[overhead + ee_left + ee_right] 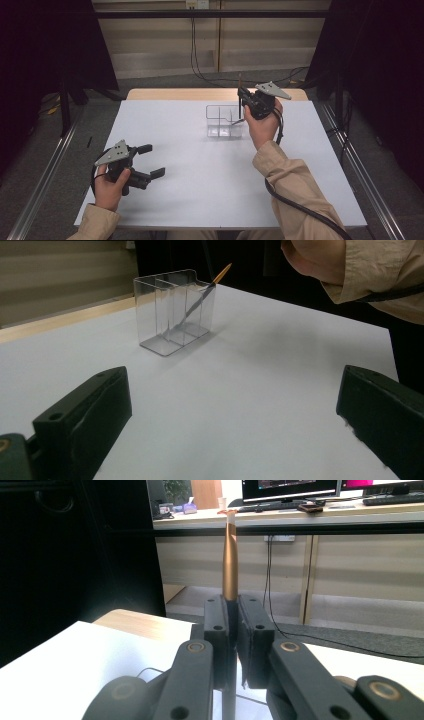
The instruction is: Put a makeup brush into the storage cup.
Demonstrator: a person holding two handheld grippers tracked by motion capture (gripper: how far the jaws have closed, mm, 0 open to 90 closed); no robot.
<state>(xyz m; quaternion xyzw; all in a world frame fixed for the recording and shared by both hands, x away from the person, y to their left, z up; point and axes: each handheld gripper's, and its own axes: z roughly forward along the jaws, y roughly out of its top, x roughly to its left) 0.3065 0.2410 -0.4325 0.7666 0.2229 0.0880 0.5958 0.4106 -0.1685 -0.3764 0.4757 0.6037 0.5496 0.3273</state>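
A clear plastic holder (223, 120) with several compartments stands on the white table, right of centre towards the back. A thin brush with an orange tip (201, 297) leans inside the holder (172, 310). My right gripper (242, 98) hovers just above the holder's right end, shut on a slim bronze stick (230, 560), a pen or brush, held upright. In the right gripper view the jaws (233, 611) clamp its lower part. My left gripper (151, 160) rests open near the table's front left, nothing between its jaws (235, 390), pointing towards the holder.
The white table top (200, 180) spreads wide between both hands. A wooden strip (165, 94) borders its far edge. Cables (197, 65) hang behind the table, and metal rails (42, 170) run along both sides. The right sleeve (380, 275) reaches in above the table.
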